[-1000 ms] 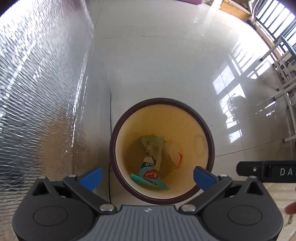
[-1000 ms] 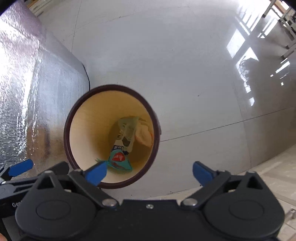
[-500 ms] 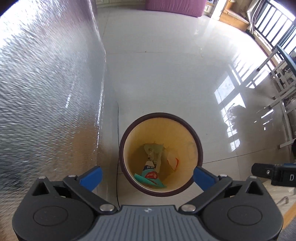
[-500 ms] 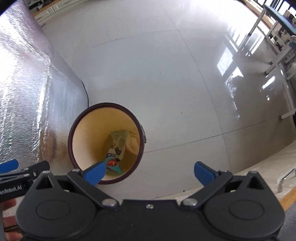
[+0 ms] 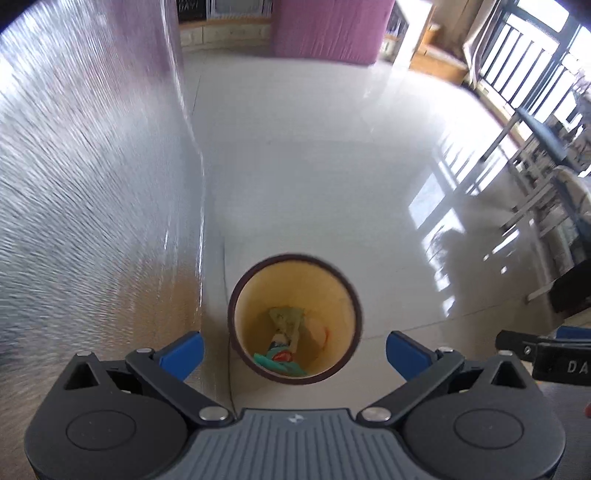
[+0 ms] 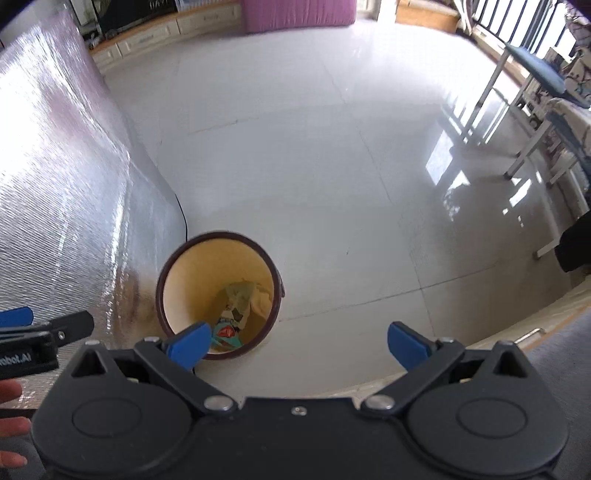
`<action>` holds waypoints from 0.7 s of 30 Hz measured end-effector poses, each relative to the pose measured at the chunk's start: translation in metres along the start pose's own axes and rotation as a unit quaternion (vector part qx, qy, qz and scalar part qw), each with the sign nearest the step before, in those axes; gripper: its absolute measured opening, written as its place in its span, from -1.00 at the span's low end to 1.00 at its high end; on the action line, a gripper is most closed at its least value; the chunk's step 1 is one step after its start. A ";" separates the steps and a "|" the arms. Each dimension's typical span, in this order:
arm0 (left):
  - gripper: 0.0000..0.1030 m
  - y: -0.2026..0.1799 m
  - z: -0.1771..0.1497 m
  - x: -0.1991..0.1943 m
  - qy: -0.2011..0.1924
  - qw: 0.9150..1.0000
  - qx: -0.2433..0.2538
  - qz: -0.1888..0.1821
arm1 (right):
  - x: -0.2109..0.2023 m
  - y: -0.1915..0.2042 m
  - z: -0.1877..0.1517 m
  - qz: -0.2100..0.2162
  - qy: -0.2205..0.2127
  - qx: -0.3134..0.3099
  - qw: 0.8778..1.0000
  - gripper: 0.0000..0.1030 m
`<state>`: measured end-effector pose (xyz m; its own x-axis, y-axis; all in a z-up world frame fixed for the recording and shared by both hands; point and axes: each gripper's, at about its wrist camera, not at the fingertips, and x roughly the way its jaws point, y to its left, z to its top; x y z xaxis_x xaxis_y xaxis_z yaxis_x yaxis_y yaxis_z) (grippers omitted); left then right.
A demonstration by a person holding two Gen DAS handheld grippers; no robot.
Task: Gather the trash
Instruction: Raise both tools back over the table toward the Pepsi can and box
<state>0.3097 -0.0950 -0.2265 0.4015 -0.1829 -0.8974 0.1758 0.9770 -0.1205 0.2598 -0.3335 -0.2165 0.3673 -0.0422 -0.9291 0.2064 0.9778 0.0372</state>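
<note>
A round bin [image 5: 255,291] with a dark brown rim and yellow inside stands on the white floor, straight below my left gripper [image 5: 294,349]. At its bottom lie crumpled wrappers [image 5: 282,350], one teal with red print, one pale green. My left gripper is open and holds nothing. From the right wrist view the bin [image 6: 192,273] sits lower left, with the wrappers [image 6: 232,325] inside it. My right gripper [image 6: 299,341] is open and empty, high above the floor to the bin's right.
A silvery foil-covered wall [image 5: 92,184] rises just left of the bin. Glossy white floor tiles [image 6: 314,166] spread ahead. A pink block [image 5: 328,26] stands at the far end, chairs and a railing [image 6: 535,110] at the right. A hand [image 6: 11,424] shows at the left edge.
Both grippers have risen well above the bin, which now looks much smaller and lower in both views. More of the room shows. The wrappers stay in the bin.
</note>
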 end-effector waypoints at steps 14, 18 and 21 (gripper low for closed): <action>1.00 -0.001 -0.023 -0.158 -0.142 0.989 0.018 -0.021 | -0.143 -0.001 -0.043 0.027 -0.137 0.029 0.990 1.00; 1.00 0.013 -0.033 -0.198 -0.179 0.984 0.009 -0.020 | -0.178 0.008 -0.053 0.036 -0.181 0.024 0.983 1.00; 1.00 0.025 -0.040 -0.223 -0.204 0.979 0.000 -0.012 | -0.200 0.018 -0.058 0.045 -0.210 0.018 0.976 1.00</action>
<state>0.1881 -0.0256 -0.0463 0.7230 -0.2345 -0.6498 0.1897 0.9719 -0.1397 0.1372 -0.2954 -0.0519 0.7236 -0.0449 -0.6888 0.1855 0.9738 0.1314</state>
